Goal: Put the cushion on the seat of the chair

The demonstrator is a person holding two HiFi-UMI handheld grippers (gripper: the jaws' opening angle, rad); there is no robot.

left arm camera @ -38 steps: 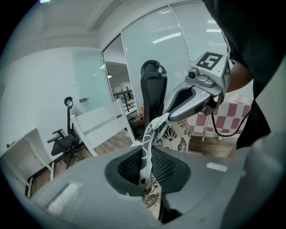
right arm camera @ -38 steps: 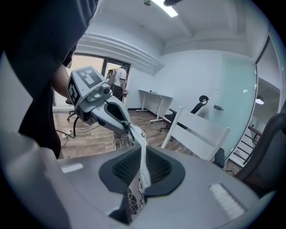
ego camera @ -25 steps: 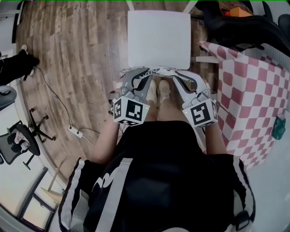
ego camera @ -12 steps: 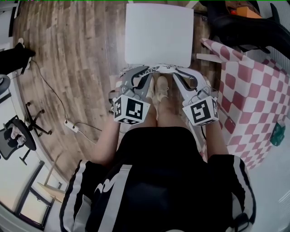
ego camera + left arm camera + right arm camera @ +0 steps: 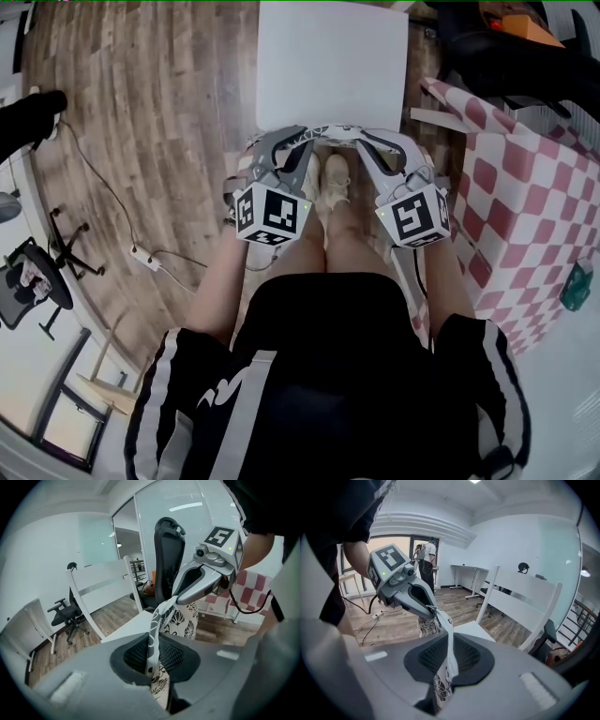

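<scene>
Grips the top edge of the cushion (image 5: pixel 330 132) with the left tool (image 5: pixel 302 141), jaws pinched almost together on the fabric. Grips the same edge further along with the right tool (image 5: pixel 364 141), jaws likewise nearly closed on it. Holds the cushion stretched between both tools, hanging below them: cream cloth, black flower print. Hangs just in front of the near edge of the white chair (image 5: pixel 333 66) seat, above the wooden floor (image 5: pixel 169 141), not lying on the seat. Contact with the seat edge: cannot tell.
</scene>
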